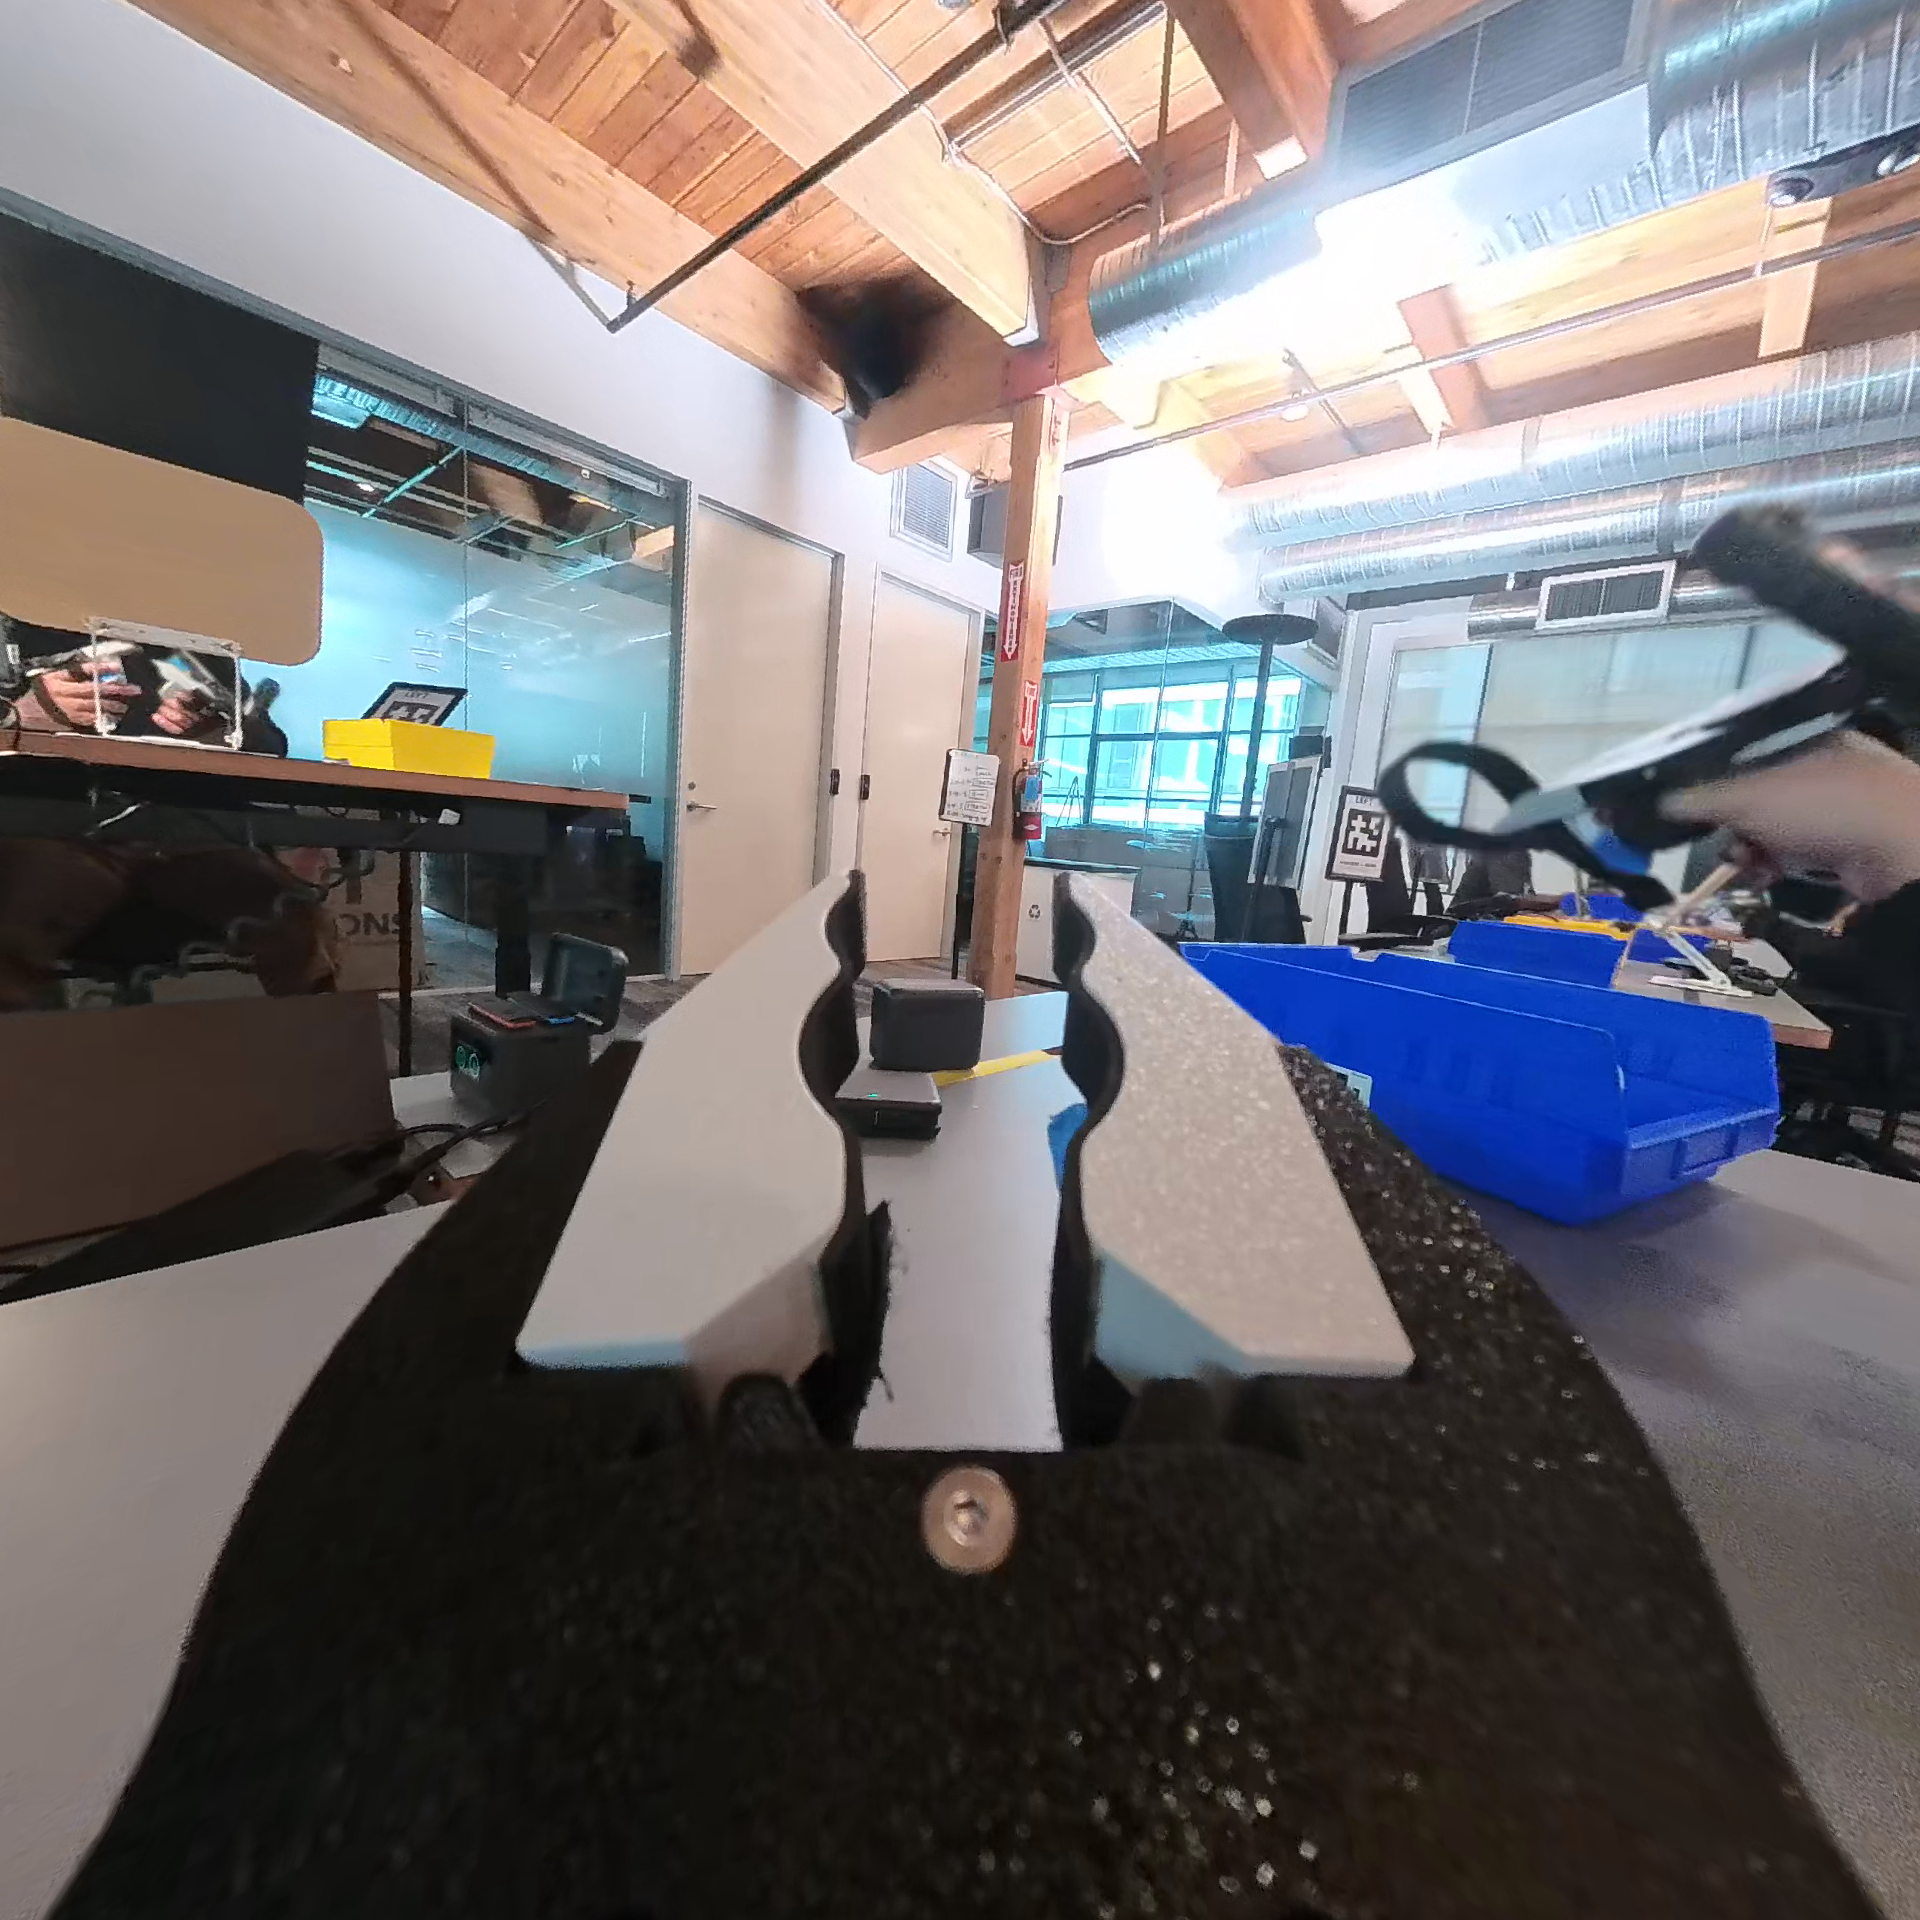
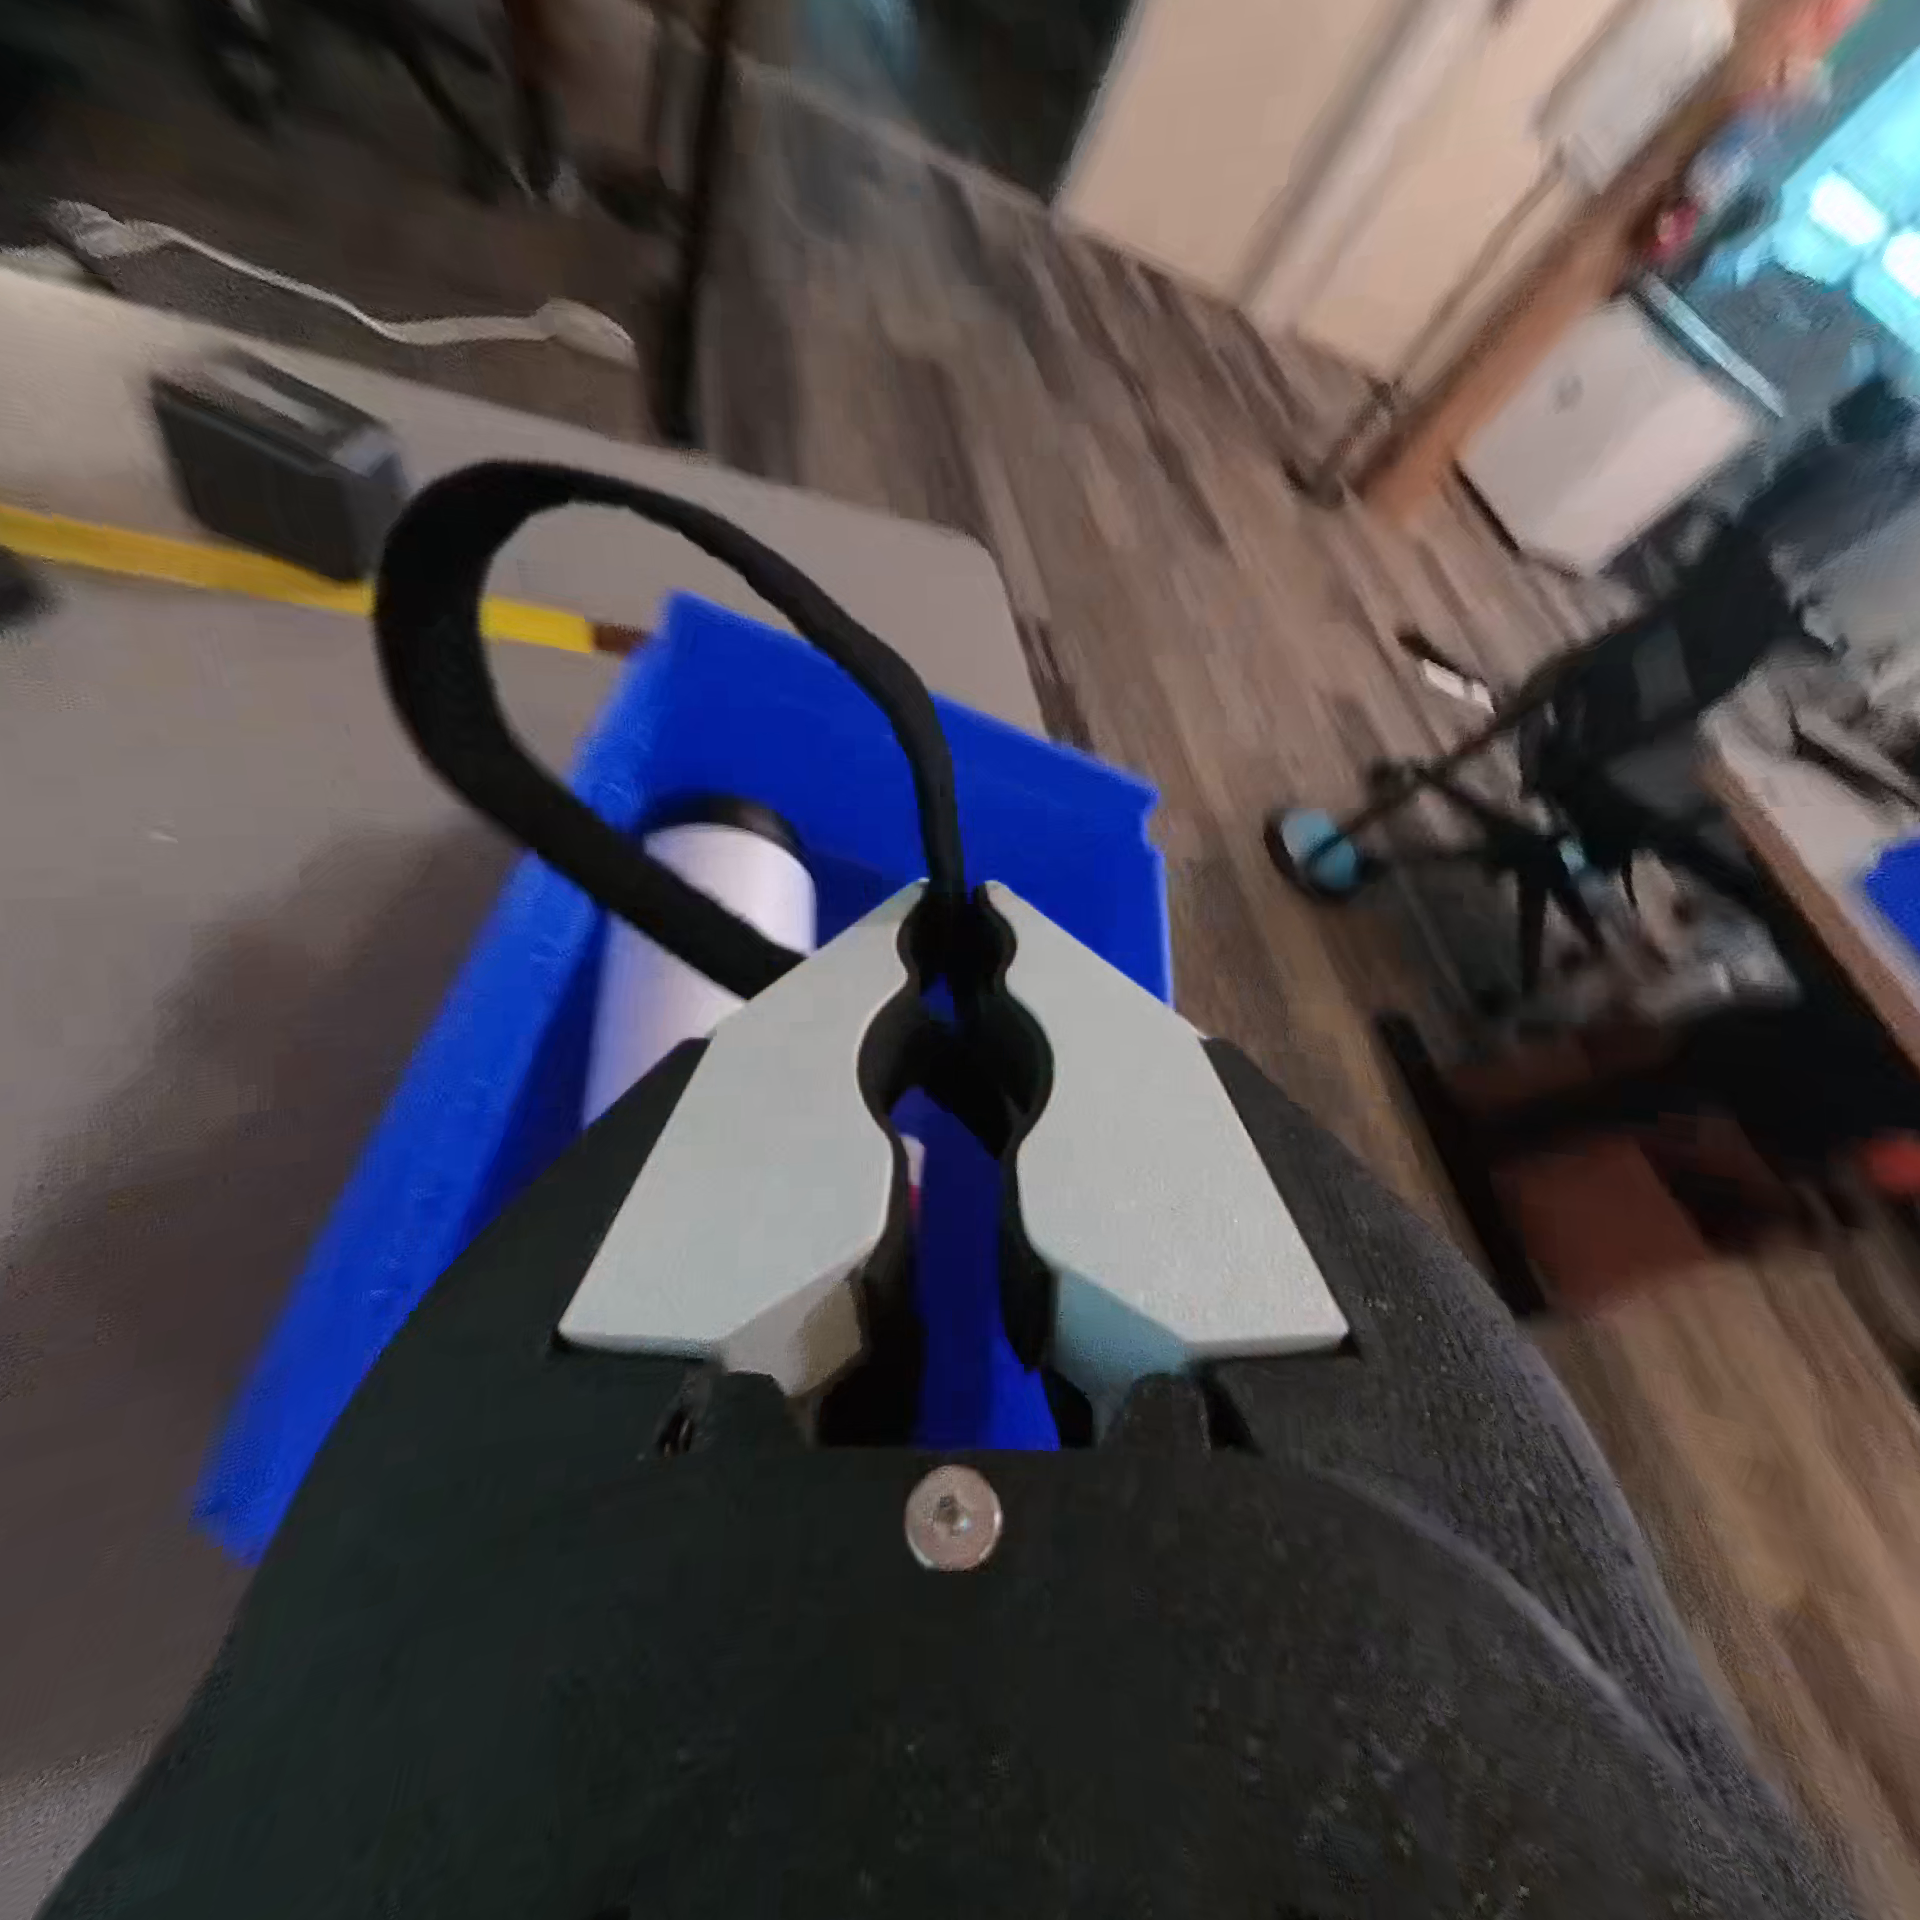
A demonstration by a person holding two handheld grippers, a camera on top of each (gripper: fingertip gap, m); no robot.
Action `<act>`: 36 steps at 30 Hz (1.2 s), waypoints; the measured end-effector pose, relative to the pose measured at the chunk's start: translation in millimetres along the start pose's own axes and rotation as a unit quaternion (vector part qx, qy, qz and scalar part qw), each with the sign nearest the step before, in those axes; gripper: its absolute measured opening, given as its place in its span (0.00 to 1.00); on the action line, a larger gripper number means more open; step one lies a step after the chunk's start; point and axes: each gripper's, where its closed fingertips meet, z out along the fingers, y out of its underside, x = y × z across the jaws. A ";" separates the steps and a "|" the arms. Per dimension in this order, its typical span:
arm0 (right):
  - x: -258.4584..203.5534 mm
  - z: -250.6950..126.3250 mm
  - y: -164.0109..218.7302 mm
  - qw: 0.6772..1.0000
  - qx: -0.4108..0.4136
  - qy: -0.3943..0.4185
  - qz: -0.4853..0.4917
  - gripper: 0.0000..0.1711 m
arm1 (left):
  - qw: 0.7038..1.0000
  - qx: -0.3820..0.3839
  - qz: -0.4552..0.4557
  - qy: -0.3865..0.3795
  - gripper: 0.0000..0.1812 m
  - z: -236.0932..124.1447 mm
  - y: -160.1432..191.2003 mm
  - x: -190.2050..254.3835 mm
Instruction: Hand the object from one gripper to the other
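Between the closed jaws of the right gripper [image 2: 954,902] a black strap [image 2: 457,665] is pinched, its loop held up over a blue bin [image 2: 727,717]. Well apart, the left gripper [image 1: 961,904] is held open and empty above the tabletop [image 1: 1766,1299]. Pickup is judged done; the handover is not yet made.

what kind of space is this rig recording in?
Likely an open-plan office or lab workspace: glass-walled meeting rooms, exposed timber ceiling with metal ducts, fiducial marker boards, and a blue parts bin on a grey table.
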 end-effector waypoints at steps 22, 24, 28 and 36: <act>-316.7 -74.5 -129.8 0.809 0.443 -0.386 0.016 0.30 | 0.999 -0.043 -0.002 -0.001 0.18 8.9 18.1 -1.3; -346.1 -70.9 -110.0 0.788 0.471 -0.388 0.075 0.28 | 0.999 -0.048 -0.001 -0.001 0.18 9.7 19.9 -1.7; -408.2 -66.6 -77.7 0.776 0.420 -0.469 0.021 0.28 | 0.998 -0.056 0.013 -0.007 0.19 9.9 20.8 -2.9; -419.2 -68.3 -69.4 0.762 0.427 -0.487 -0.011 0.23 | 0.969 -0.126 0.165 -0.133 0.26 -12.5 -42.6 -24.0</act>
